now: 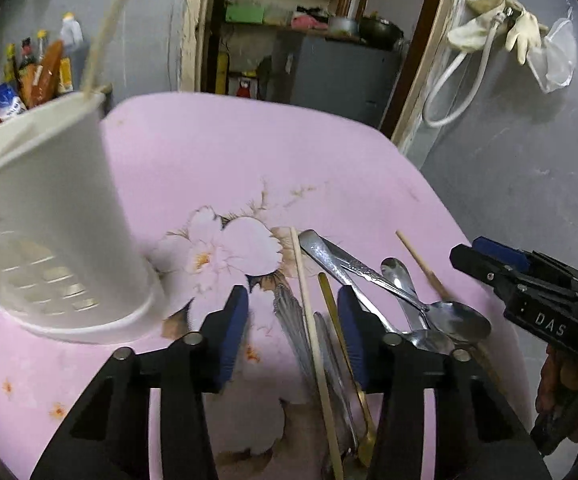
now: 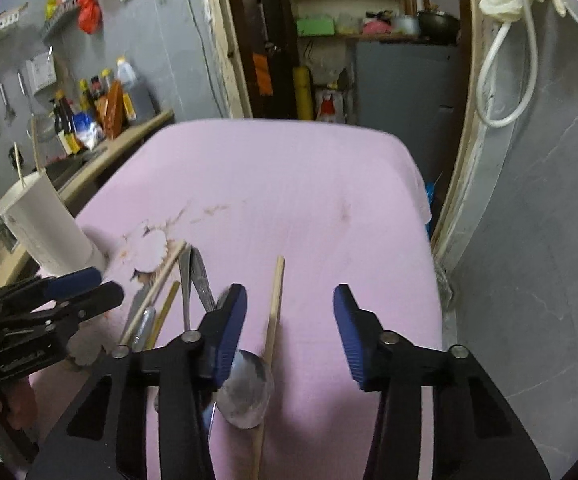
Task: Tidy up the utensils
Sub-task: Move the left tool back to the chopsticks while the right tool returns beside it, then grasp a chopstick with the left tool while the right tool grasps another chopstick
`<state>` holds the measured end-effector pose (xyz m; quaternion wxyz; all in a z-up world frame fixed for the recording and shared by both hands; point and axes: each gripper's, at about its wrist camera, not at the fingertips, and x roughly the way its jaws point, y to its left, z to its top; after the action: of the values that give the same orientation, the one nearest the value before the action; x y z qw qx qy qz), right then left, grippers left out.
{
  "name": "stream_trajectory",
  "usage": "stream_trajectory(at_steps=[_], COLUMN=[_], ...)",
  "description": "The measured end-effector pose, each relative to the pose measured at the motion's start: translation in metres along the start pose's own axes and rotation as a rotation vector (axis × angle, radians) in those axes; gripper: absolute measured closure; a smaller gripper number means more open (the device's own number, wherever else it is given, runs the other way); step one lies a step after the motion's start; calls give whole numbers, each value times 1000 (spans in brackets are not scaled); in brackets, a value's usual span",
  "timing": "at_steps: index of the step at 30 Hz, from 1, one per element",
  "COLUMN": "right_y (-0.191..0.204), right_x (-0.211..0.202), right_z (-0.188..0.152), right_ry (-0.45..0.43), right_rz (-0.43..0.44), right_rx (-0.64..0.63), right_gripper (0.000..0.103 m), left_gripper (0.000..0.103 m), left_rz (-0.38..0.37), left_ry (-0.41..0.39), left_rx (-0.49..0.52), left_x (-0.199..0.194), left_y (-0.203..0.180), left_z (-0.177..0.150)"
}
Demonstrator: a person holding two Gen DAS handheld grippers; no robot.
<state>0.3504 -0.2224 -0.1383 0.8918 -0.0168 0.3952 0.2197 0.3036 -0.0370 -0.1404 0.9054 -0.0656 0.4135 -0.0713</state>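
A pile of utensils lies on a pink flowered table (image 1: 217,152): a wooden chopstick (image 1: 309,320), a gold-coloured utensil (image 1: 341,332), metal spoons (image 1: 453,316) and a second chopstick (image 1: 421,266). My left gripper (image 1: 293,320) is open, its blue pads on either side of the wooden chopstick and gold utensil. A white utensil holder (image 1: 49,232) stands at the left with a chopstick (image 1: 109,28) in it. My right gripper (image 2: 289,332) is open over a chopstick (image 2: 273,320) and a spoon bowl (image 2: 245,392). The holder (image 2: 45,232) shows far left there.
Sauce bottles (image 2: 85,112) stand on a wooden counter behind the holder. An open doorway with shelves (image 2: 349,20) is behind the table. A grey wall with a white hose (image 2: 505,72) is to the right. The left gripper (image 2: 49,300) shows at the right view's left edge.
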Motion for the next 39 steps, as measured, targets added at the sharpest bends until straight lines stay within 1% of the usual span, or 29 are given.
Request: stream_trajectory(at_steps=[1, 6, 7, 10, 12, 15, 19, 22, 24, 25, 26, 28, 31, 34, 36, 39], right_y=[0, 1, 1, 2, 4, 9, 14, 15, 14, 12, 9, 0, -7, -11, -11, -9], right_x=[3, 19, 21, 30, 35, 42, 50, 52, 53, 53, 53, 51, 42, 23, 8, -13], right_z=[0, 5, 5, 7, 8, 9, 14, 16, 18, 19, 20, 21, 20, 16, 13, 12], right_ry=[12, 68, 77, 109, 125, 162, 208, 224, 230, 234, 235, 231, 201, 133, 87, 6], right_rz=[4, 16, 17, 16, 9, -14, -54, -73, -73, -68, -55, -28, 7, 51, 56, 64], right_rx=[-1, -8, -7, -6, -6, -29, -50, -54, -52, -34, -7, 45, 92, 134, 137, 138], right_gripper=[67, 72, 73, 77, 79, 83, 83, 83, 89, 95, 98, 100, 100, 100, 100, 100], left_gripper=[66, 79, 79, 81, 87, 93, 93, 93, 101, 101, 101, 101, 101, 101, 101, 101], left_rz=[-1, -1, -4, -1, -1, 5, 0, 4, 9, 4, -4, -15, -34, -61, -68, -84], left_ry=[13, 96, 109, 119, 134, 162, 196, 215, 225, 226, 222, 205, 160, 90, 24, -55], left_rx=[2, 3, 0, 4, -1, -7, -13, -2, -6, -14, -30, -56, -74, -104, -117, -141], left_x=[4, 29, 33, 37, 41, 45, 53, 55, 55, 54, 53, 47, 33, 11, -8, -32], left_y=[-1, 0, 1, 3, 5, 6, 6, 4, 6, 6, 7, 10, 11, 12, 12, 13], left_z=[2, 10, 12, 18, 22, 28, 34, 36, 38, 38, 38, 37, 33, 30, 27, 27])
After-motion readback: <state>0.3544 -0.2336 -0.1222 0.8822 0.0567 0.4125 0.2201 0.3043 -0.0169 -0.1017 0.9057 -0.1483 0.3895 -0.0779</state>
